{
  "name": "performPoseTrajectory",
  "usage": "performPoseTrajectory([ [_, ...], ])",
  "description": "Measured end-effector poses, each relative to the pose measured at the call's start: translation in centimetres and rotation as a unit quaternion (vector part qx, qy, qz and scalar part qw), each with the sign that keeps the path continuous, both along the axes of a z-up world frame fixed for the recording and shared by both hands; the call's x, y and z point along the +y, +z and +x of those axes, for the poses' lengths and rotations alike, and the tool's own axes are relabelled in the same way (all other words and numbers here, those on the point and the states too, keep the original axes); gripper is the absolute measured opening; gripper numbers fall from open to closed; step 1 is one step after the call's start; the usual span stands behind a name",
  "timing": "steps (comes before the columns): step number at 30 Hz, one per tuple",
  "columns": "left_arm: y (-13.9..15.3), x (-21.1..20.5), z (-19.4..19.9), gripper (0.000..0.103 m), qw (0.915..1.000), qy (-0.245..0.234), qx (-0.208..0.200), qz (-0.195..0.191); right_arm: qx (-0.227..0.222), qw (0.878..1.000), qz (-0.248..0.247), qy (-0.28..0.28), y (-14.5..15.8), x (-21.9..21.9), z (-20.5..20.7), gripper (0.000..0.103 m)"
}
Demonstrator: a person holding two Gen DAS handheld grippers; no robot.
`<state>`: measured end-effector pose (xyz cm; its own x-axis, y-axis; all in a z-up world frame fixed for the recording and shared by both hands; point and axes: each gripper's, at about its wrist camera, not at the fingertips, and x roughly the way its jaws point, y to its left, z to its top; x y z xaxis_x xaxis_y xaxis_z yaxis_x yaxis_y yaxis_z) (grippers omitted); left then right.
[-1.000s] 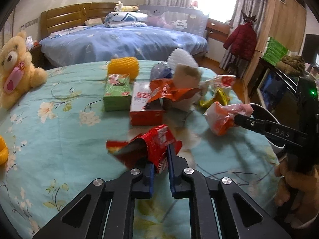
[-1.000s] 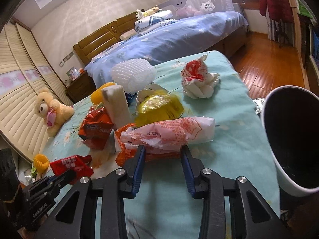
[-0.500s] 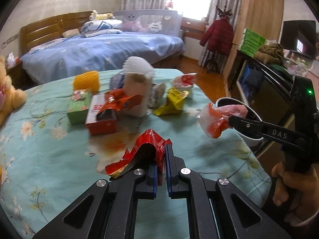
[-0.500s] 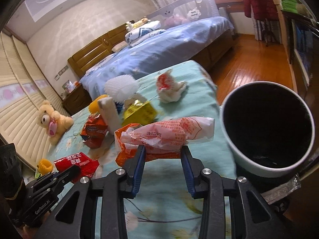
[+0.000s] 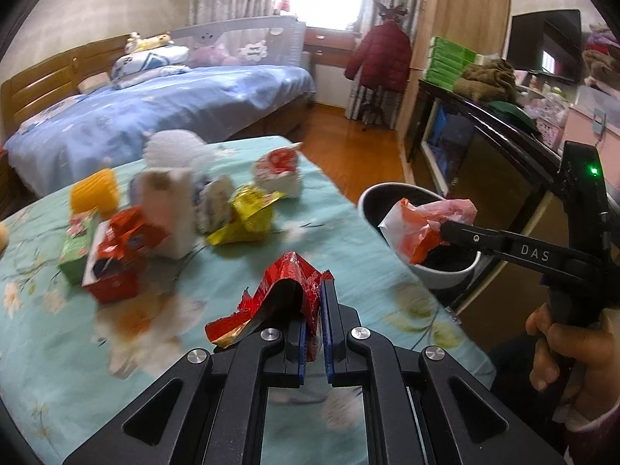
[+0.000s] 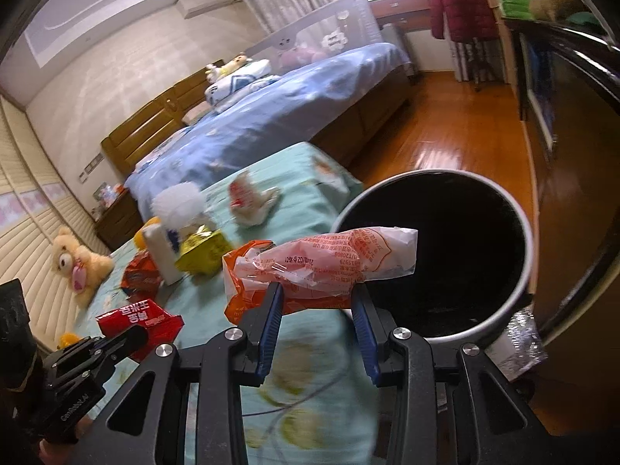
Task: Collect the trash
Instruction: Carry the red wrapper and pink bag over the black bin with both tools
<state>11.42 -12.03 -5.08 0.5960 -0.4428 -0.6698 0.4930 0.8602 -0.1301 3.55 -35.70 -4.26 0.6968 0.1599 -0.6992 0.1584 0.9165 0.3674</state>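
My left gripper (image 5: 314, 306) is shut on a crumpled red snack wrapper (image 5: 285, 290), held above the teal flowered cloth (image 5: 50, 348). The same red wrapper (image 6: 139, 317) shows at the lower left of the right wrist view. My right gripper (image 6: 316, 294) is shut on an orange and white plastic wrapper (image 6: 321, 263), whose right end hangs over the rim of the white bin (image 6: 527, 232) with a dark inside. In the left wrist view that orange wrapper (image 5: 422, 224) hangs over the bin (image 5: 445, 277) at the table's right edge.
More trash lies further back on the cloth: a yellow wrapper (image 5: 244, 217), a red box (image 5: 116, 255), a green box (image 5: 73, 248), a white carton (image 5: 166, 209), a red and white wrapper (image 5: 277, 170). A teddy bear (image 6: 75, 267), a bed (image 5: 155, 104) and a dark cabinet (image 5: 484, 147) surround the table.
Both grippers have carried their wrappers to the right, towards the bin. The orange wrapper now reaches over the bin's rim, and the bin has grown larger in both views.
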Motion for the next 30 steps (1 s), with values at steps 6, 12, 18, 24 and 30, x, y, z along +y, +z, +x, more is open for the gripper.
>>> performPoseTrajectory([
  [6,-0.4,-2.7,1.5,0.005,0.9998,-0.022,0.001,0.003,0.011,1.000,-0.005,-0.024,-0.5,-2.9,-0.1,0.037],
  [12,-0.6,-5.4,2.7,0.005,0.9991,-0.043,0.001,0.008,0.020,0.999,-0.006,-0.039,-0.9,-5.2,0.1,0.037],
  [18,-0.6,-7.9,3.6,0.005,0.9979,-0.063,-0.003,0.012,0.029,0.999,-0.007,-0.042,-1.4,-6.4,0.5,0.037],
  [24,-0.8,-9.7,4.3,0.005,0.9972,-0.074,-0.001,0.011,0.041,0.998,-0.001,-0.043,-1.9,-7.5,1.2,0.037],
  [30,-1.2,-11.5,5.3,0.005,0.9963,-0.085,0.006,0.012,0.051,0.998,-0.001,-0.041,-2.1,-8.3,2.2,0.037],
])
